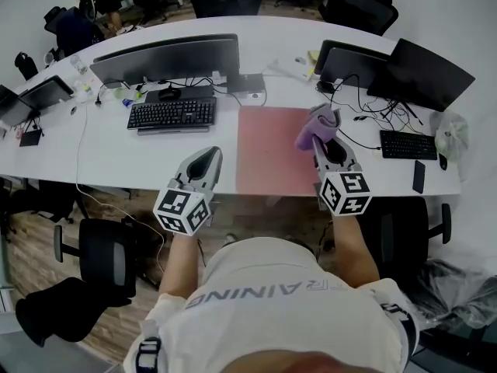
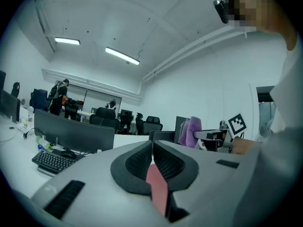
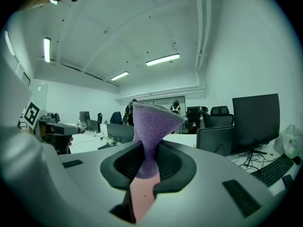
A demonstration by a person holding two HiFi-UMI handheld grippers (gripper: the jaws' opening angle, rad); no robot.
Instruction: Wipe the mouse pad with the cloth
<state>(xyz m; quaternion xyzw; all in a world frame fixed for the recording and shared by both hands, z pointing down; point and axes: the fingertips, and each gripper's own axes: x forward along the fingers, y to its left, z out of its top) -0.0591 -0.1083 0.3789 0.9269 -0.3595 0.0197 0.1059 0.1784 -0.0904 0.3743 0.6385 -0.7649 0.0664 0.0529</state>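
The long white desk (image 1: 101, 152) fills my head view, and the pink mouse pad (image 1: 272, 150) lies flat near its middle. My right gripper (image 1: 324, 137) is clamped on the purple cloth (image 1: 314, 125), which bunches out past the jaws over the pad's right edge. It looks lifted clear of the pad, though I can't be sure. My left gripper (image 1: 211, 155) hangs just left of the pad, jaws pressed together on nothing.

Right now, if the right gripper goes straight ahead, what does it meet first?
Probably the dark monitor beyond the mouse pad; the cloth in the right gripper hides the exact line.
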